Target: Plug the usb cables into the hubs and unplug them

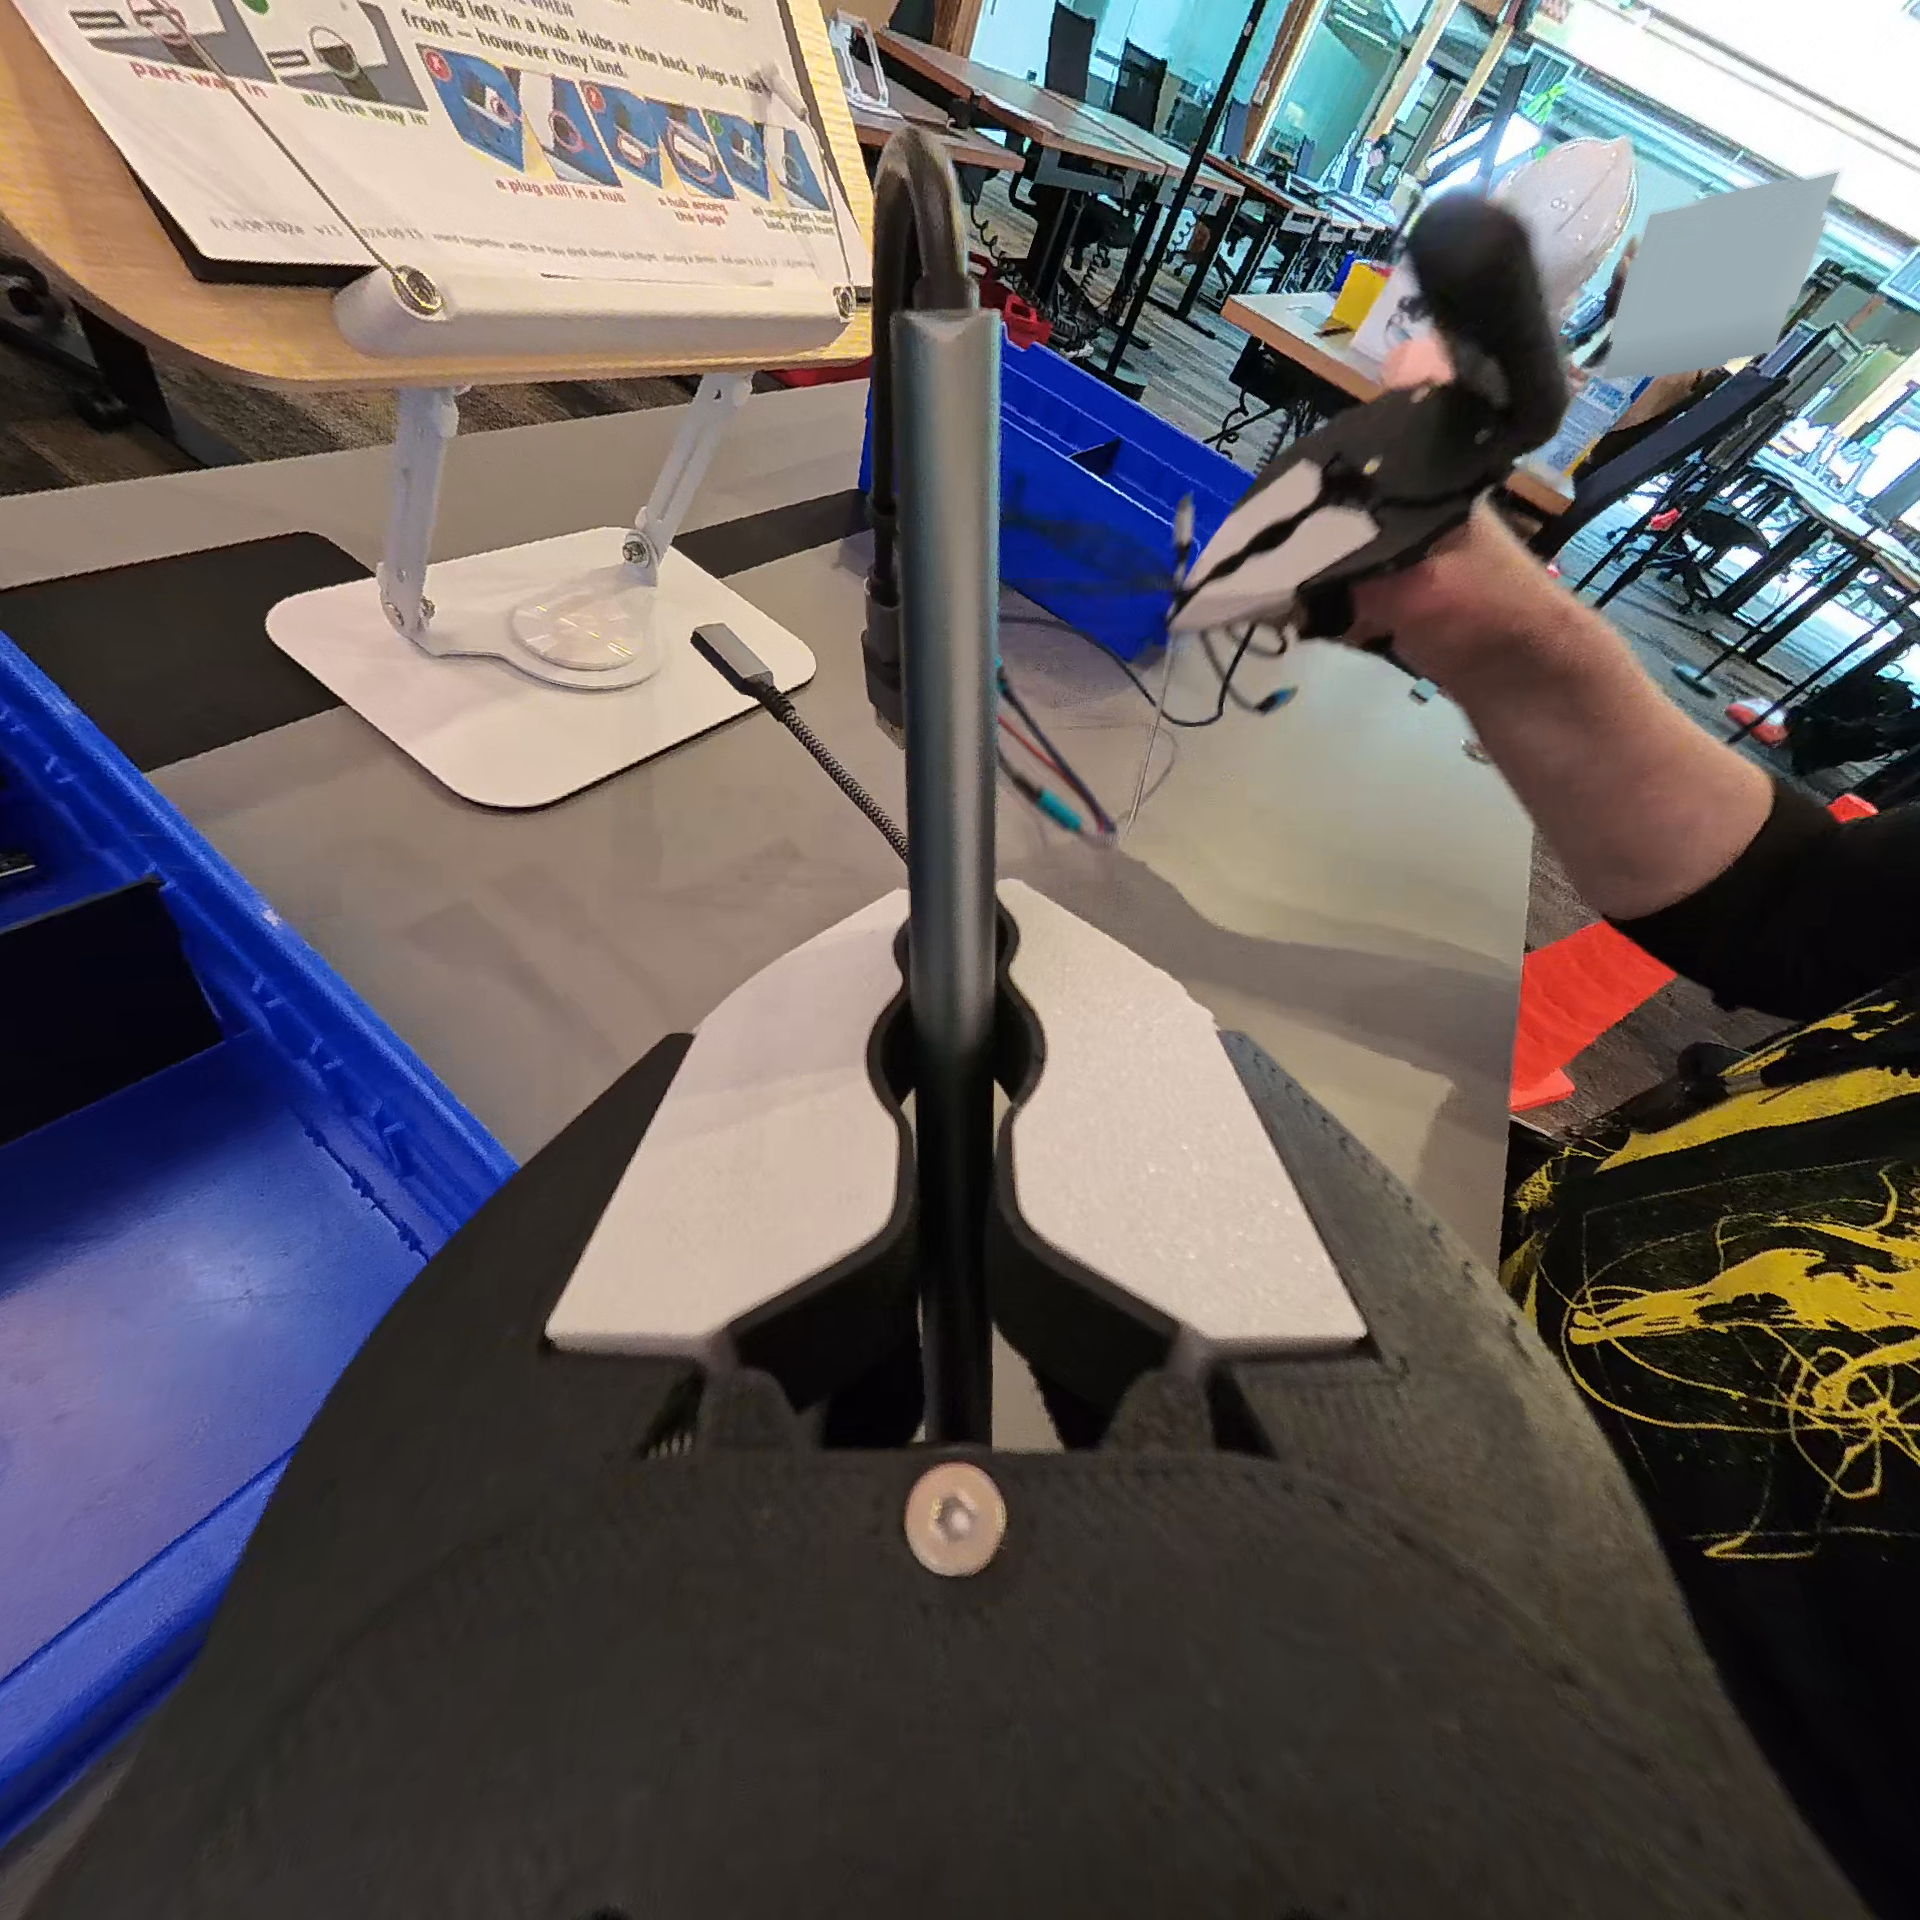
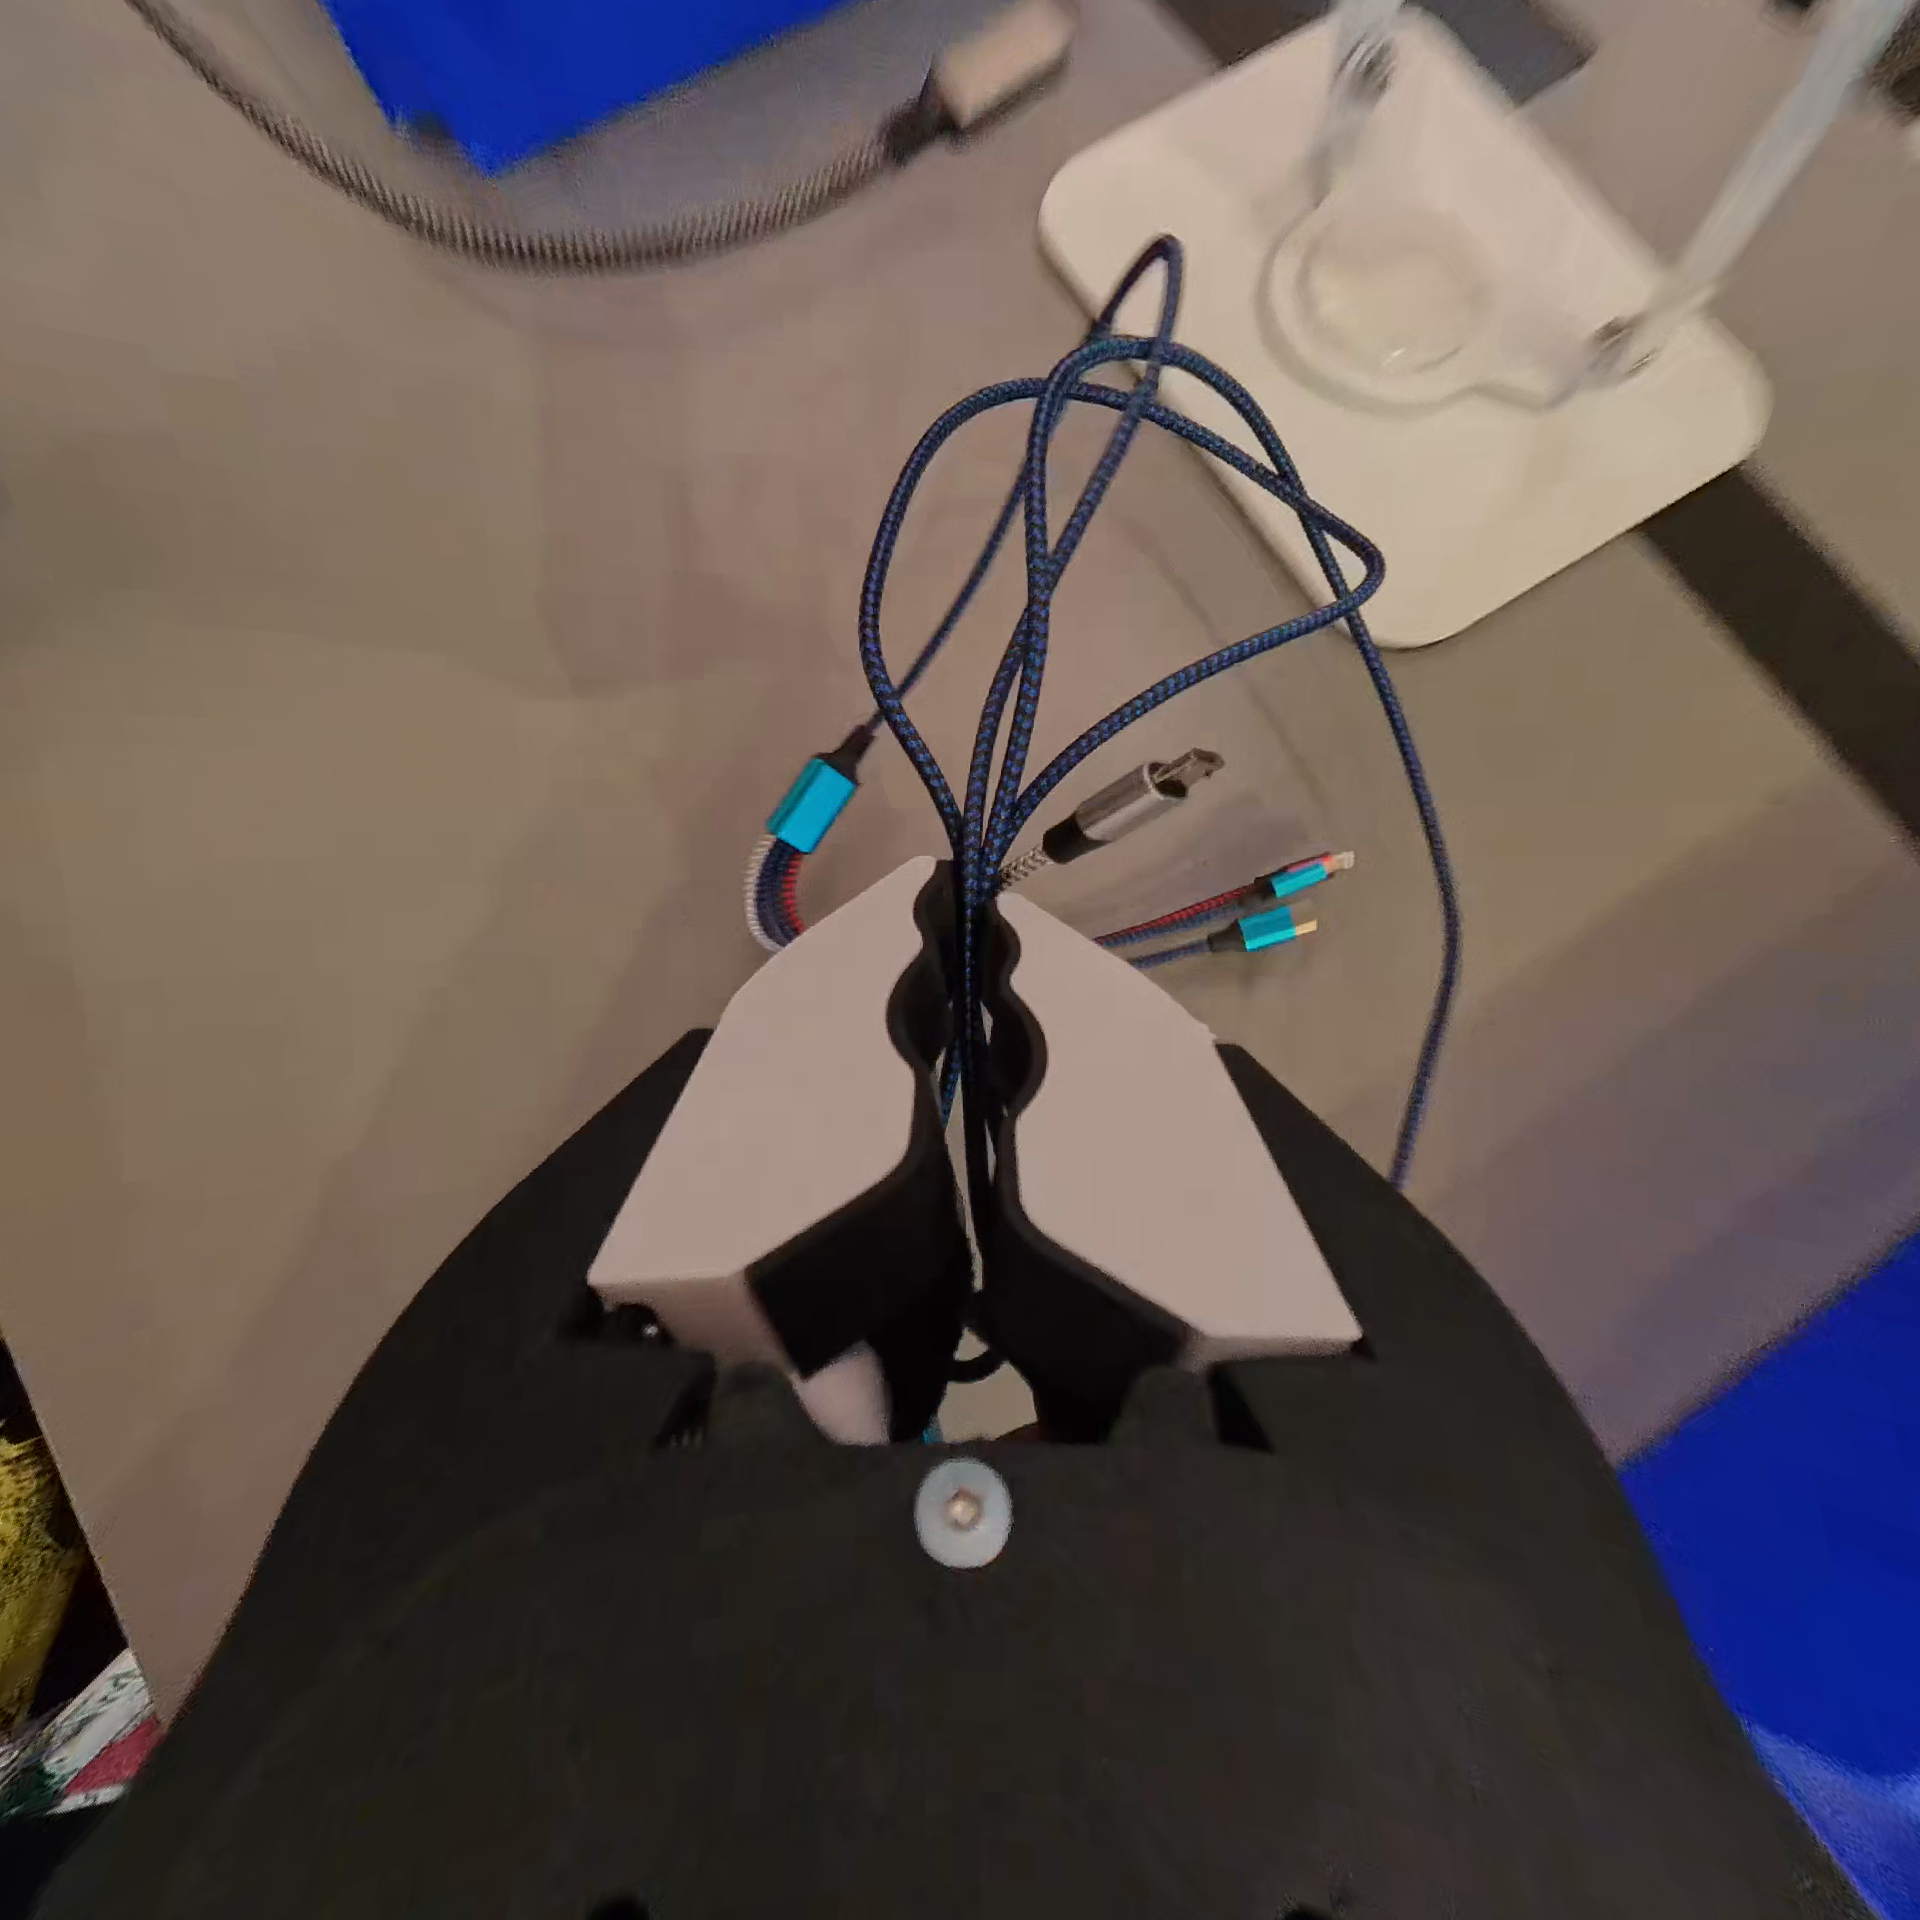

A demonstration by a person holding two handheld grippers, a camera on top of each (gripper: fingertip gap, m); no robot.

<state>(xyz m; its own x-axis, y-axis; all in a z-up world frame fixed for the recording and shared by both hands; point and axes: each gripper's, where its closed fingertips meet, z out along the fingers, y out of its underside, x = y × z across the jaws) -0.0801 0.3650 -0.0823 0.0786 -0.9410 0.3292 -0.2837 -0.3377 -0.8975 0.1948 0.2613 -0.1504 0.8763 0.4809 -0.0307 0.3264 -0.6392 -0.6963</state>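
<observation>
At the far left a blue bin [image 1: 208, 1195] edges the bench [image 1: 623, 883], and beyond it the white document stand [image 1: 540, 665] sits with a grey plug on a braided cable [image 1: 738, 660] lying across its base, pointing away to the far left. In the middle, your left gripper [image 1: 954, 935] is clamped on a slim grey hub [image 1: 951, 623], its pads pressing both flat sides so the hub stands edge-on; its long axis runs straight away from you, in line with the fingers, with a black cable [image 1: 914, 208] looping off the far end. That hold probably keeps the hub's ports reachable from the right. On the right, your right gripper [image 2: 971, 883] is closed on a bundle of blue braided cables [image 2: 1049, 540], lifted above the bench with the loops hanging beyond the fingertips. A silver plug [image 2: 1132, 805] juts out to the far right; teal-capped plugs [image 2: 1283, 909] lie on the bench below, pointing right.
</observation>
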